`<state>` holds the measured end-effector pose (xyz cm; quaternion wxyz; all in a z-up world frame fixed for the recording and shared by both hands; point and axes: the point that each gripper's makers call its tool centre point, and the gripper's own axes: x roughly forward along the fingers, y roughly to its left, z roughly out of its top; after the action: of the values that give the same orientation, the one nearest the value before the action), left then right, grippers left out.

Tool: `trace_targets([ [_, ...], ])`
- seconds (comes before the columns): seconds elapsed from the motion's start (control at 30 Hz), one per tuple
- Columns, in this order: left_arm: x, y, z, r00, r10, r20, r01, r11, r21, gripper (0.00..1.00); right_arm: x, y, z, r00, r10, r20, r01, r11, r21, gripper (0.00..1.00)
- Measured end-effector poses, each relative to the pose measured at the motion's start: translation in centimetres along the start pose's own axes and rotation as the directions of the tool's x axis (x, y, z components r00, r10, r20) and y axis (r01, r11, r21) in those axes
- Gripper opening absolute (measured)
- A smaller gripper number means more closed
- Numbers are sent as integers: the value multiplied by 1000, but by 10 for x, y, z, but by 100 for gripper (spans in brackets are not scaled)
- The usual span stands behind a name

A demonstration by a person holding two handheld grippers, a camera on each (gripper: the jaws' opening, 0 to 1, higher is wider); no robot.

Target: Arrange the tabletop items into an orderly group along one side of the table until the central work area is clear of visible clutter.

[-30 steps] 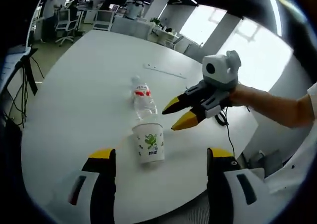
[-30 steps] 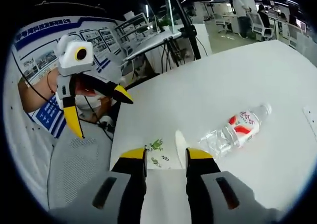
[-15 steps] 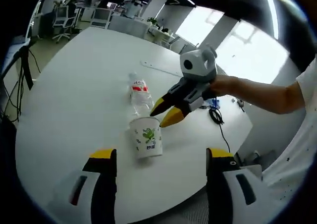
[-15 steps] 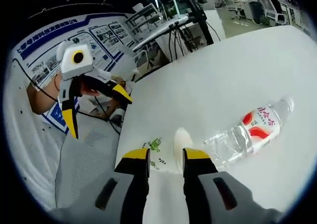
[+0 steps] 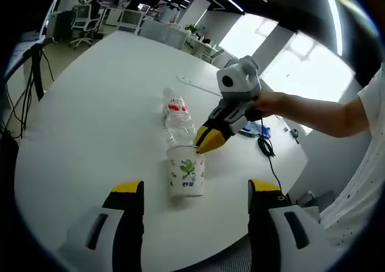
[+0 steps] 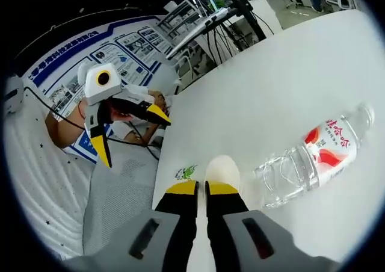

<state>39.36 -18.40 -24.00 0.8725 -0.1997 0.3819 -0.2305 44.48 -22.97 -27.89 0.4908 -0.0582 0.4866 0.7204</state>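
- Where the white table (image 5: 90,115) curves toward its near edge, we see a paper cup (image 5: 185,171) standing upright, printed with a green cartoon figure.
- Our right gripper (image 5: 203,141) comes into the left gripper view from the right, held by a hand (image 5: 264,103); its yellow-tipped jaws are nearly together and pinch the cup's rim on the far side.
- From the right gripper view we see the same grip: the right gripper (image 6: 201,188) has its jaws drawn narrow, with the cup (image 6: 207,171) rim between the tips and only a thin slit left between them.
- Just behind the cup, a clear plastic bottle (image 5: 175,114) with a red and white label lies on its side, its cap pointing away from the near edge.
- In the right gripper view the bottle (image 6: 313,154) lies to the right of the cup, close beside it; we cannot tell whether the two touch.
- Our left gripper (image 5: 195,191) hangs over the table's near edge with its jaws spread wide and nothing between them, the cup ahead of the gap.
- Seen from the right gripper view, the left gripper (image 6: 129,133) sits well apart from the cup, off the table's edge, jaws splayed.
- Farther along the table lies a flat pale strip (image 5: 198,85), and near the right edge a dark cable (image 5: 264,145) trails off.
- Desks and chairs stand in the room beyond.
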Motion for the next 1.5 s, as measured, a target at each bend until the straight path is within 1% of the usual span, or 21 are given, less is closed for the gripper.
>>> trace_targets([
  [0.17, 2, -2, 3, 1000, -8, 7, 8, 1000, -1, 71, 0, 21, -3, 999, 52, -15, -52, 999, -1, 0],
  [0.23, 2, -4, 3, 1000, -11, 7, 11, 1000, 2, 71, 1, 25, -4, 998, 53, -17, -54, 999, -7, 0],
  [0.3, 1, -6, 3, 1000, -16, 8, 16, 1000, 3, 71, 0, 37, -4, 997, 74, -14, -74, 997, -17, 0],
  [0.43, -1, -9, 3, 1000, -21, 10, 21, 1000, 15, 71, -5, 53, -5, 998, 57, -1, -57, 997, -49, 0],
  [0.57, -2, -13, 5, 999, -31, 17, 31, 999, 18, 71, -29, 53, -3, 997, -47, 61, 52, 995, -80, 0],
  [0.63, -2, -16, 4, 999, -36, 14, 36, 999, 29, 70, -46, 54, -4, 991, -96, 93, 104, 991, -82, 0],
  [0.73, -1, -20, 4, 999, -45, 22, 45, 999, 27, 70, -79, 44, -13, 972, -213, 95, 222, 970, -94, 0],
  [0.77, -1, -21, 4, 998, -50, 22, 50, 998, 28, 69, -93, 41, -15, 958, -268, 106, 278, 956, -93, 0],
  [0.87, 0, -25, 2, 998, -62, 18, 61, 997, 37, 69, -124, 34, -17, 927, -349, 137, 359, 931, -59, 0],
  [0.93, 1, -27, 2, 998, -67, 18, 67, 997, 37, 69, -150, 24, -20, 888, -438, 141, 449, 891, -61, 0],
  [1.03, 0, -29, 2, 997, -74, 20, 73, 997, 40, 69, -185, 10, -23, 814, -565, 137, 577, 813, -76, 0],
  [1.07, 0, -30, 2, 997, -75, 20, 74, 996, 39, 69, -192, 6, -24, 795, -593, 130, 604, 793, -76, 0],
  [1.1, 0, -31, 2, 997, -76, 20, 75, 996, 40, 69, -203, -1, -26, 762, -636, 119, 646, 759, -84, 0],
  [1.13, 0, -31, 2, 997, -78, 22, 77, 996, 41, 69, -209, -5, -28, 742, -661, 110, 670, 737, -90, 0],
  [1.17, 0, -32, 2, 997, -79, 22, 78, 996, 41, 69, -218, -12, -30, 710, -698, 96, 705, 703, -97, 0],
  [1.2, 0, -32, 2, 996, -81, 23, 80, 996, 42, 69, -223, -16, -31, 690, -718, 88, 724, 683, -102, 0],
  [1.27, -1, -32, 2, 997, -80, 22, 79, 996, 41, 69, -231, -25, -35, 660, -747, 72, 750, 653, -99, 0],
  [1.3, -1, -32, 1, 997, -80, 20, 79, 996, 42, 68, -234, -31, -40, 646, -762, 47, 762, 639, -105, 0],
  [1.33, -2, -32, 0, 997, -79, 19, 78, 996, 42, 69, -236, -34, -43, 637, -770, 35, 768, 630, -119, 0],
  [1.37, -2, -32, 0, 997, -78, 19, 78, 996, 42, 68, -238, -40, -47, 619, -786, 15, 780, 611, -136, 0],
  [1.5, -5, -29, -3, 997, -72, 17, 71, 997, 35, 68, -237, -55, -58, 615, -788, -29, 774, 611, -165, 0],
])
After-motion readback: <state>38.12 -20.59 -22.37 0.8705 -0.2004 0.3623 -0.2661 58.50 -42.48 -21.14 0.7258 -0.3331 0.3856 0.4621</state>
